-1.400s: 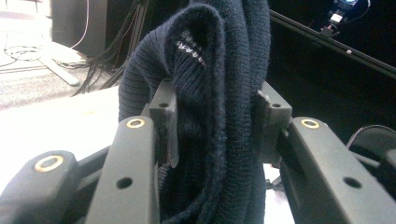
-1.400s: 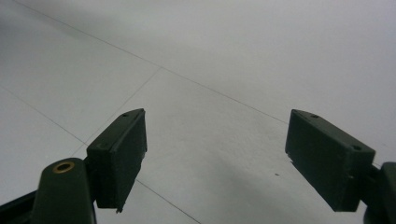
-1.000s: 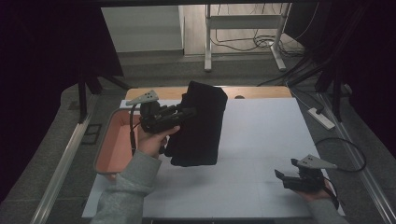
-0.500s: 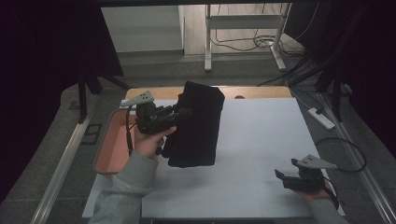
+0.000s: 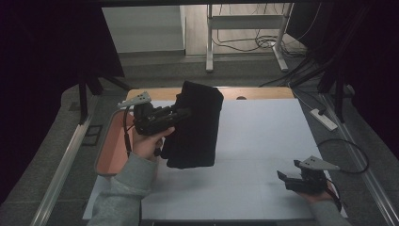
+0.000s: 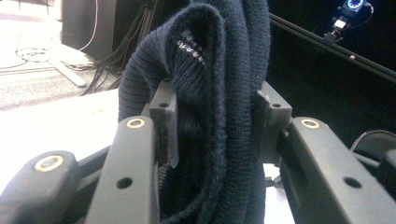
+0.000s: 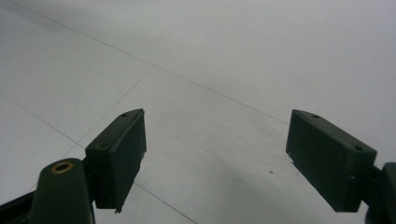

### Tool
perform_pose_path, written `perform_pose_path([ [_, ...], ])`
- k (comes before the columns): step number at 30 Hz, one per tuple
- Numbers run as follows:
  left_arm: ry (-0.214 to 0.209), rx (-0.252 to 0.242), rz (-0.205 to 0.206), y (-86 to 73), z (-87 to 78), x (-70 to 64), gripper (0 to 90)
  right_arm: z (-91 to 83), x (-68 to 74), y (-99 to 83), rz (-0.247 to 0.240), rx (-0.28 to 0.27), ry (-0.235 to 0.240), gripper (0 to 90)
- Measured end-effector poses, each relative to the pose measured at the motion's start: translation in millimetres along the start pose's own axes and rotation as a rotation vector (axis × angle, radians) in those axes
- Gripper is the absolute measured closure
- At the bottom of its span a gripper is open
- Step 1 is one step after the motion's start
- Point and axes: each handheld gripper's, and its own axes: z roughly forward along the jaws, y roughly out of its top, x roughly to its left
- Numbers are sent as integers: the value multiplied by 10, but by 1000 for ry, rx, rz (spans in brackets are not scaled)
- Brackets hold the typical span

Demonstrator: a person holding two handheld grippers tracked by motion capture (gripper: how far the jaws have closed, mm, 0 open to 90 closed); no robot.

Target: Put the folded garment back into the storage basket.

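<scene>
The left gripper (image 5: 181, 114) holds a dark knitted garment (image 5: 194, 127) clamped in its jaws, lifted above the bench (image 5: 263, 141). The right gripper (image 5: 287, 176) waits near right, jaws wide. Next, probably lower the garment flat.

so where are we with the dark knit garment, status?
Done: the left gripper has the folded navy knit garment clamped between its jaws and lifted off the white table. In hand: it hangs in the air beside the orange tray. Left: setting it down; the right gripper is open and idle, low over the table.
</scene>
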Motion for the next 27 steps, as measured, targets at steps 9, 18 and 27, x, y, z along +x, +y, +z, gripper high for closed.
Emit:
perform_pose_path([
  [9,7,-6,1,13,-39,8,592,1,1,1,0,1,-2,209],
  [18,14,-11,2,35,-80,9,592,4,3,2,2,0,-8,205],
  [27,23,-24,3,58,-136,12,593,-1,-5,6,8,1,-26,189],
])
